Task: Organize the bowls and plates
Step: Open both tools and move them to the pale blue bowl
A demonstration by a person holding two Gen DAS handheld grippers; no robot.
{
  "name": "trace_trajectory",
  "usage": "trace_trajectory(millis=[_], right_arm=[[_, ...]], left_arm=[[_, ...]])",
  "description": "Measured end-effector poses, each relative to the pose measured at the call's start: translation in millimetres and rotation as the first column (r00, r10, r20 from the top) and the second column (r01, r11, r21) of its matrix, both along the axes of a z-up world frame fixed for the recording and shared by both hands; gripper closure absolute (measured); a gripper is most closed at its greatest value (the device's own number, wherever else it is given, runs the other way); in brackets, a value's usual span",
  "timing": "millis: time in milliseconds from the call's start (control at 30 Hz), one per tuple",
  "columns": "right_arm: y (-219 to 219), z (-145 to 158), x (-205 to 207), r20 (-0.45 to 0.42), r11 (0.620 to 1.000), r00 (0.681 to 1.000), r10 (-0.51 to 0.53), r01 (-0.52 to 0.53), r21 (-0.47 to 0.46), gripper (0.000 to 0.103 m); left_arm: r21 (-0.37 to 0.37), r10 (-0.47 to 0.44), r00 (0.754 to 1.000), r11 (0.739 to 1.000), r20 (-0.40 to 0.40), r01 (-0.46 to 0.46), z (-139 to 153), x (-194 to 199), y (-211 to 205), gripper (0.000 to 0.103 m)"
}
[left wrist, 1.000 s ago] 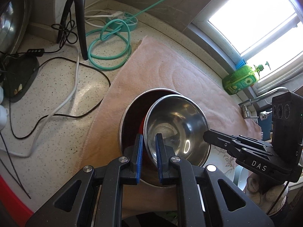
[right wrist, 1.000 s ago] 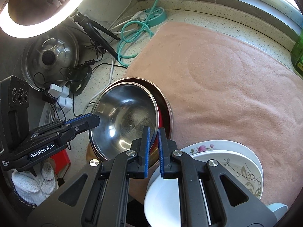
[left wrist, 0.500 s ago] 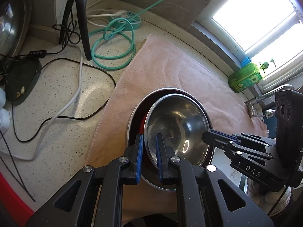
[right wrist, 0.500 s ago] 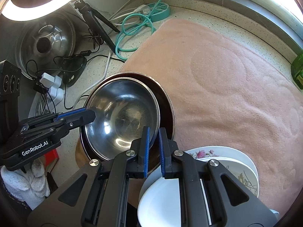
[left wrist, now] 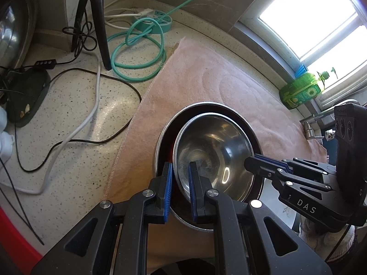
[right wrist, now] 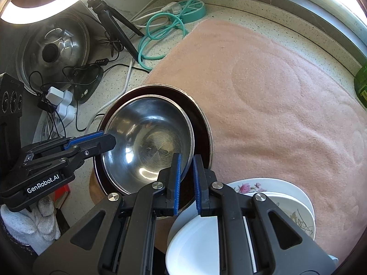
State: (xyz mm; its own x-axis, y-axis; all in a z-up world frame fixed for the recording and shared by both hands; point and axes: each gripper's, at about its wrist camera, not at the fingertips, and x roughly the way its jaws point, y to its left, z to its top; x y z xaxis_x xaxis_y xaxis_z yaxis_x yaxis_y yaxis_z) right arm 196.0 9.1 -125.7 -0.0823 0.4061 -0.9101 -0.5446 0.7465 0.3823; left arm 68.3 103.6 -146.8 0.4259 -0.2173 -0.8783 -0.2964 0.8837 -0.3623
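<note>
Looking along my left gripper (left wrist: 179, 181), I find its jaws clamped on the near rim of the steel bowl (left wrist: 213, 155), which sits inside the larger dark bowl (left wrist: 163, 137) on the pink towel (left wrist: 206, 80). Right view: my right gripper (right wrist: 186, 178) pinches the same bowl's opposite rim; stacked plates (right wrist: 293, 197) lie just beside, on the worktop (right wrist: 114, 84).

Two bowls sit nested at frame center: one steel bowl (right wrist: 149, 146) inside one larger dark-lined bowl (right wrist: 201, 123). At lower right, the stack of plates (right wrist: 286, 197) looks like three, perhaps more, since the gripper hides part of it. Two grippers show: the left gripper (left wrist: 179, 183) and the right gripper (right wrist: 186, 178). One pink towel (right wrist: 275, 87), one green dish-soap bottle (left wrist: 300, 90), one teal power strip (right wrist: 191, 11), one ring light (right wrist: 43, 2) and one pot lid (right wrist: 52, 50).
</note>
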Motion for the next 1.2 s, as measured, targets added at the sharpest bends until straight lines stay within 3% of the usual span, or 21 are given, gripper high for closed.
trace_trajectory(millis=[100,167,233,400,467,633,700,767,967,1033,1067,1200], right_arm=[[-2,3,1,0.002,1.000,1.000,-0.004,0.004,0.007,0.090],[-4,5,2,0.000,1.000,1.000,-0.007,0.007,0.025,0.074],[-5,9,3,0.004,0.999,1.000,-0.009,0.009,0.042,0.068],[-6,16,3,0.004,0.997,1.000,-0.008,0.008,0.072,0.066],[-8,20,3,0.002,0.996,1.000,-0.015,0.015,0.089,0.059],[-20,33,5,-0.001,0.989,0.999,-0.049,0.048,0.142,0.053],[-26,41,6,0.014,0.986,0.998,-0.066,0.063,0.155,0.047],[-34,49,8,0.026,0.982,0.995,-0.092,0.087,0.171,0.035],[-66,74,13,0.072,0.968,0.984,-0.163,0.145,0.205,0.021],[-78,82,14,0.090,0.962,0.978,-0.190,0.167,0.215,0.019],[-85,86,15,0.096,0.960,0.975,-0.201,0.176,0.220,0.019],[-112,100,16,0.110,0.948,0.963,-0.247,0.217,0.235,0.018]], left_arm=[[0.009,-0.005,1.000,1.000,-0.001,0.005,0,1,0,0.092],[0.002,-0.006,1.000,1.000,-0.001,0.006,0,1,0,0.088],[-0.002,-0.011,1.000,1.000,0.002,0.011,2,1,-1,0.087],[-0.001,-0.016,1.000,1.000,0.015,0.016,7,1,-3,0.087],[-0.006,-0.015,1.000,1.000,0.021,0.015,10,1,-3,0.087],[-0.010,-0.012,0.999,1.000,0.044,0.012,19,0,-3,0.084],[-0.013,-0.010,0.999,1.000,0.054,0.010,23,-1,-3,0.084],[-0.011,-0.012,0.998,1.000,0.066,0.012,28,-1,-4,0.084],[0.005,-0.031,0.992,1.000,0.119,0.030,48,-2,-11,0.060],[0.023,-0.058,0.989,0.998,0.134,0.055,54,-1,-17,0.039],[0.037,-0.069,0.987,0.997,0.142,0.065,57,0,-20,0.035],[0.069,-0.104,0.982,0.993,0.161,0.094,67,0,-32,0.033]])
